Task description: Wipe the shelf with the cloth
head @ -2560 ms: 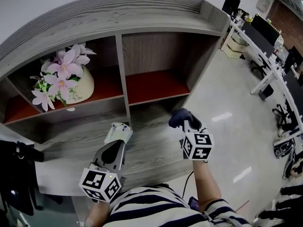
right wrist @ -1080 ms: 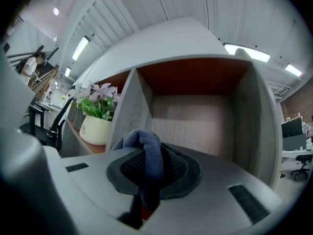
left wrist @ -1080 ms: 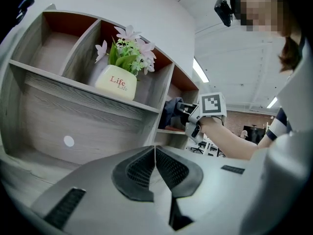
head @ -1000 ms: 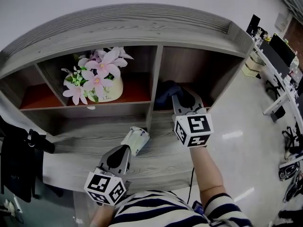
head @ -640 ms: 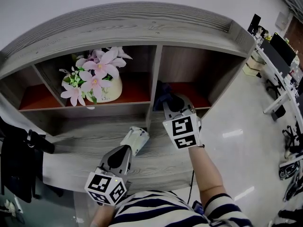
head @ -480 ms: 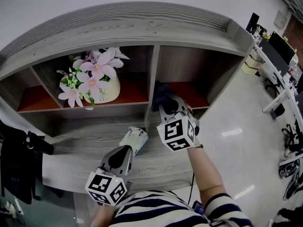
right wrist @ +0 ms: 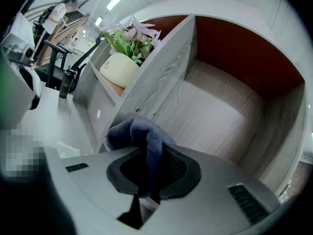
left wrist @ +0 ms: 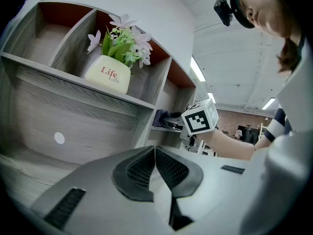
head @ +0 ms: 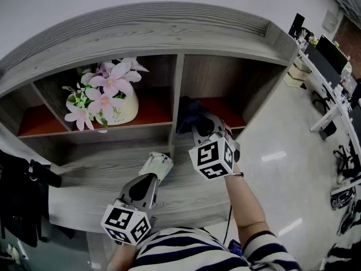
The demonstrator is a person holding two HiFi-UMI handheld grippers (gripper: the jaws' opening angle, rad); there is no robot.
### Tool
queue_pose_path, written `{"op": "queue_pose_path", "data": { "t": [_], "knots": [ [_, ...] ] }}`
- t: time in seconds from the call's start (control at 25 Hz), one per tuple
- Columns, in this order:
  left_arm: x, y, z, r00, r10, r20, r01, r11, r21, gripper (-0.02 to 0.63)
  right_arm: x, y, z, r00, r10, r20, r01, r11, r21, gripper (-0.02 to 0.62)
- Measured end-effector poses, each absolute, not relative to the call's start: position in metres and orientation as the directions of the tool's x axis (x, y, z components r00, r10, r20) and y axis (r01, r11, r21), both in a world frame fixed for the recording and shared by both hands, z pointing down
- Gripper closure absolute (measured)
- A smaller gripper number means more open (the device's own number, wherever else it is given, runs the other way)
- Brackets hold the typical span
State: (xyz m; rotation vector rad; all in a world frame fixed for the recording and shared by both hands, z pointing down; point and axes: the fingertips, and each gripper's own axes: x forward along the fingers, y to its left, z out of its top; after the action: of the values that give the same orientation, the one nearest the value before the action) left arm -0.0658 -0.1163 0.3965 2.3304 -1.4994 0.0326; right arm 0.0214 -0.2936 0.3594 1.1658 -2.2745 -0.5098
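A dark blue cloth (head: 189, 114) lies at the left front of the shelf's right compartment (head: 223, 109), beside the divider (head: 175, 103). My right gripper (head: 198, 130) is shut on the cloth (right wrist: 142, 136), which bunches up over the jaws toward the wooden floor of that compartment (right wrist: 215, 111). My left gripper (head: 157, 165) hangs over the lower grey ledge (head: 90, 168), its jaws closed together with nothing between them (left wrist: 155, 168). From the left gripper view the cloth (left wrist: 164, 119) and the right gripper's marker cube (left wrist: 199, 121) show at the shelf edge.
A cream pot of pink flowers (head: 110, 100) stands in the left compartment; it also shows as a cream pot (left wrist: 108, 72) marked "Life". A dark bag (head: 20, 191) hangs at the left. Office desks and chairs (head: 333, 55) stand at the right.
My right gripper has carried the cloth from the lower ledge up into the right compartment, then drawn it left to the divider. The left gripper stays over the ledge.
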Motion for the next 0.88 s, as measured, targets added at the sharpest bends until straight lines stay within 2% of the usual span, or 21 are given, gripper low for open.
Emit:
{"op": "queue_pose_path", "data": {
  "t": [0.88],
  "knots": [
    [-0.045,-0.121,0.397,0.517,-0.83,0.208,-0.842,-0.451,0.296,0.584,0.122,-0.316,0.36,-0.196,-0.936,0.291,-0.757,0.333,0.562,0.541]
  ]
}}
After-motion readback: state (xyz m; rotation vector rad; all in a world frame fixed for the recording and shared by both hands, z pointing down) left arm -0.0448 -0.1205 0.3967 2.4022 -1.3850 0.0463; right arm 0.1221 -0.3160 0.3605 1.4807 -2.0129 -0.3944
